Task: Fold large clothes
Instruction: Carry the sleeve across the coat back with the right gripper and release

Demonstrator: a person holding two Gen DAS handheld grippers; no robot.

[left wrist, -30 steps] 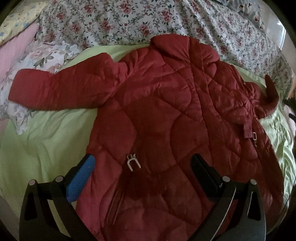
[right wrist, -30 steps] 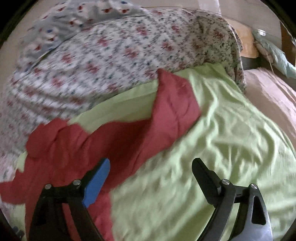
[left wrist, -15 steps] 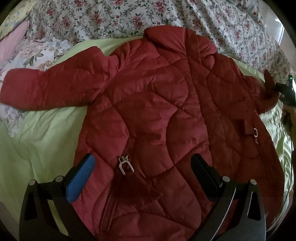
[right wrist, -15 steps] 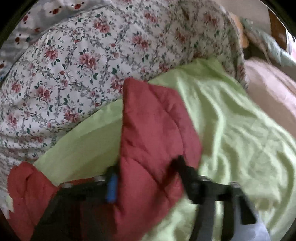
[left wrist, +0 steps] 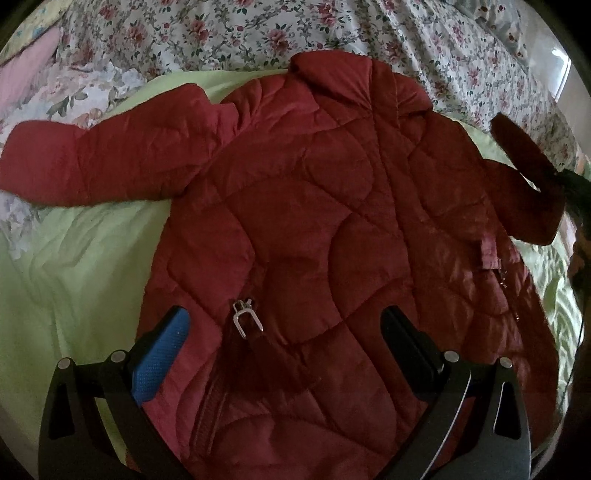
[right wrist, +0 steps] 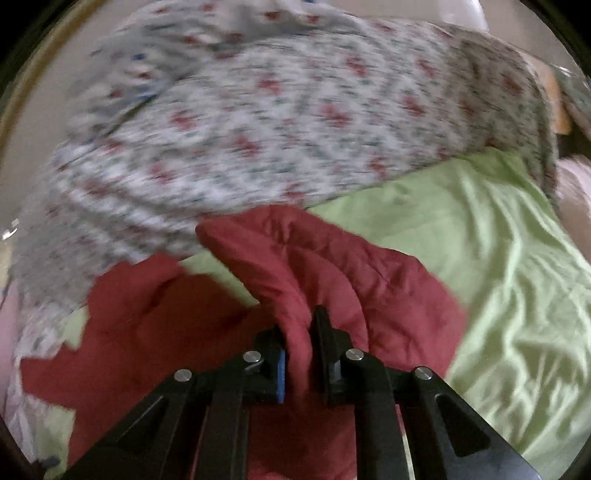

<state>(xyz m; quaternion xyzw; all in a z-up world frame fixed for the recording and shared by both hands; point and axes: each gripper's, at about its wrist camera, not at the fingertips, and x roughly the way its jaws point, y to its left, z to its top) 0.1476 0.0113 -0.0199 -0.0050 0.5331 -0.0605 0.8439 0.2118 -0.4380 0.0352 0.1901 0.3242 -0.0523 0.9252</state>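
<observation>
Two fingers [right wrist: 320,332] pinch puffy quilted red sleeve [right wrist: 332,266]

A bedroom at home.
A bed spread with a light green sheet [left wrist: 74,280], a floral quilt [left wrist: 258,33] bunched along its far side, pink bedding [left wrist: 26,66] beside it.

No text, label, brand, number or sign can be read in either view: not on the quilted dark-red padded jacket [left wrist: 314,229], nor on the bedding around it.
</observation>
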